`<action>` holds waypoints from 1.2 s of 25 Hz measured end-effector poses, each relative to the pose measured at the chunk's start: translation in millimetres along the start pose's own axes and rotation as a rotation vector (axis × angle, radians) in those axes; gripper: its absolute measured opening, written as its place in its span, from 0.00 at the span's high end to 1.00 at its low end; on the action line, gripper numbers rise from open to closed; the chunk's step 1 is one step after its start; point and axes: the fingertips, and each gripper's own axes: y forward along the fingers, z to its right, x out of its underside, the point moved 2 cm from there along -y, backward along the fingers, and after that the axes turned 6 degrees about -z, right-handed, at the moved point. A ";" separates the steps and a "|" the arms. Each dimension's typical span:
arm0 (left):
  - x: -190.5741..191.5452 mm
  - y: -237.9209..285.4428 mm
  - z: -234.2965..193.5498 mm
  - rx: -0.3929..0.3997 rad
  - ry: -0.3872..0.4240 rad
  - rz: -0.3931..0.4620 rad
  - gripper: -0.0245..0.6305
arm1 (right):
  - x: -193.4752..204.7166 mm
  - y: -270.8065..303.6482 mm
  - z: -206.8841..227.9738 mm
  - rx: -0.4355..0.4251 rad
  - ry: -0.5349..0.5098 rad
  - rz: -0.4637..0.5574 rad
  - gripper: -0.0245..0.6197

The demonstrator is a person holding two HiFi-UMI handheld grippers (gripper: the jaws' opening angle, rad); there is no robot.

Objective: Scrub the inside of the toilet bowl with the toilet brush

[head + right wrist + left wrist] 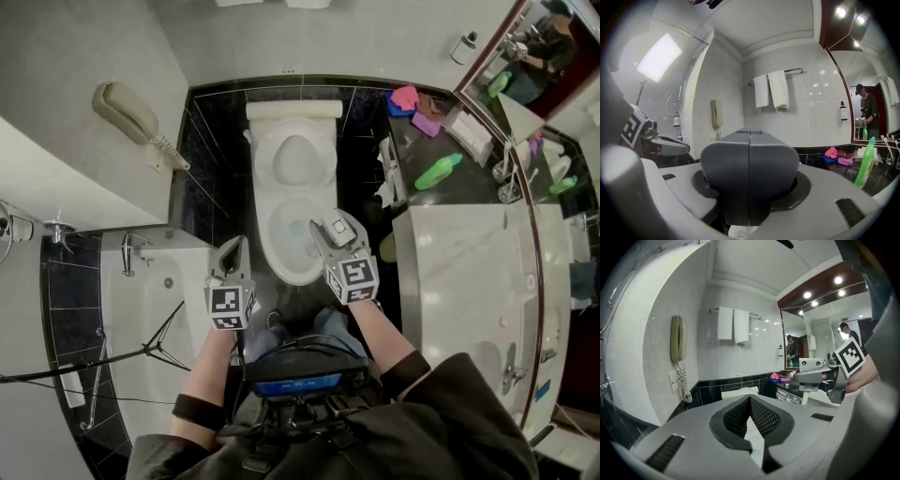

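The white toilet (277, 192) stands with its lid (295, 159) up and the bowl (281, 234) open. My right gripper (319, 232) hangs over the bowl's right rim, jaws closed together (749, 135). A white stick, apparently the toilet brush handle (803, 393), drops from it toward the bowl; a white piece (739, 233) shows under the jaws. The brush head is hidden. My left gripper (234, 251) floats left of the bowl, tips touching (750, 399), nothing in it.
A wall phone (127, 111) hangs at the left, with a bathtub (141, 309) and a tripod (155, 349) below it. To the right a dark counter (469, 192) carries a green bottle (438, 172) and pink cloths (405, 97). Towels (732, 324) hang behind the toilet.
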 end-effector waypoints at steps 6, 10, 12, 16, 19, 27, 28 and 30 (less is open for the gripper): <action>-1.2 -0.6 0.4 0.013 -0.015 0.021 0.96 | -0.7 0.3 -3.5 -0.015 -0.001 -0.003 0.57; -1.1 1.5 3.4 0.025 0.000 0.025 0.96 | 2.4 1.4 -1.3 -0.013 -0.002 -0.006 0.57; -0.3 3.1 3.6 0.027 0.000 0.024 0.96 | 3.2 2.3 -0.4 -0.014 -0.001 -0.006 0.57; -3.1 4.5 5.6 0.038 0.001 0.017 0.96 | 4.5 5.2 -1.2 -0.023 0.015 -0.009 0.57; -1.2 7.8 6.4 0.034 0.009 0.011 0.96 | 12.4 10.5 3.6 -0.023 0.021 -0.004 0.57; 5.9 26.7 13.8 -0.032 -0.044 -0.019 0.96 | 36.9 38.7 15.6 -0.135 0.019 -0.031 0.57; 11.0 29.7 14.1 -0.045 -0.041 -0.018 0.96 | 40.9 42.8 17.5 -0.154 0.019 -0.037 0.57; 22.9 37.6 12.2 -0.074 -0.028 -0.015 0.96 | 49.4 52.6 22.9 -0.191 0.024 -0.049 0.57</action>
